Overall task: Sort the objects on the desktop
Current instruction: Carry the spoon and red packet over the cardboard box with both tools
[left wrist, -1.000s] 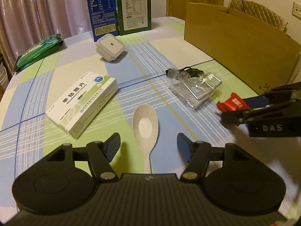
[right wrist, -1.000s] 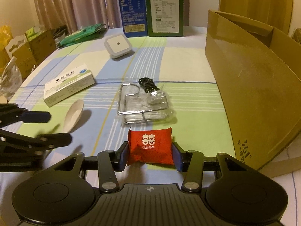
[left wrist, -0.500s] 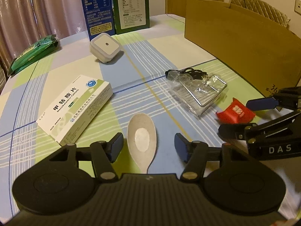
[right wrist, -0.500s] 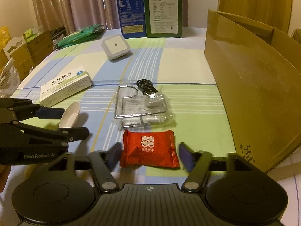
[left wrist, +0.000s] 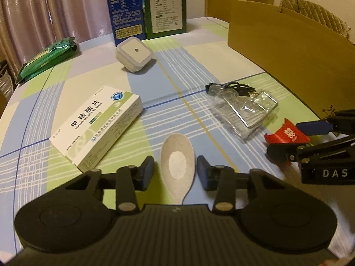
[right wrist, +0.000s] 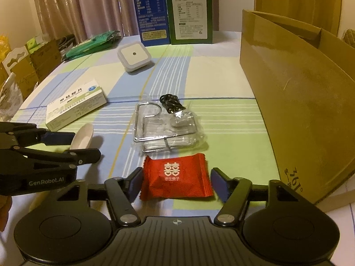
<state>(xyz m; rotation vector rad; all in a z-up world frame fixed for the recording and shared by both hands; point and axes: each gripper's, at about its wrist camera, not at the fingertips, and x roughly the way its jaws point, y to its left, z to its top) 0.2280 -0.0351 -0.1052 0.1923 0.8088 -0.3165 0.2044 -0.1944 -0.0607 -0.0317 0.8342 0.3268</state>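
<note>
A pale spoon point(left wrist: 177, 166) lies bowl-up on the checked tablecloth. My left gripper point(left wrist: 175, 170) straddles its bowl and its jaws are closing, with a thin gap still showing at the left pad. A red candy packet point(right wrist: 175, 179) lies flat between the fingers of my right gripper point(right wrist: 176, 184). Those jaws are also closing, and the pads stand right at the packet's crimped ends without squeezing it. In the right wrist view the left gripper point(right wrist: 86, 144) shows at the left edge, with the spoon point(right wrist: 81, 136) between its fingers.
A white medicine box point(left wrist: 95, 124) lies left of the spoon. A clear bag with a wire rack and black cable point(left wrist: 244, 110) sits mid-table. An open cardboard box point(left wrist: 288, 51) stands along the right. A white square device point(left wrist: 135, 54), a green packet point(left wrist: 46, 59) and two tall cartons point(left wrist: 164, 4) are farther back.
My right gripper let go of the red packet, which now lies flat, opened wide and has narrowed again. My left gripper's jaws have drawn in around the spoon's bowl.
</note>
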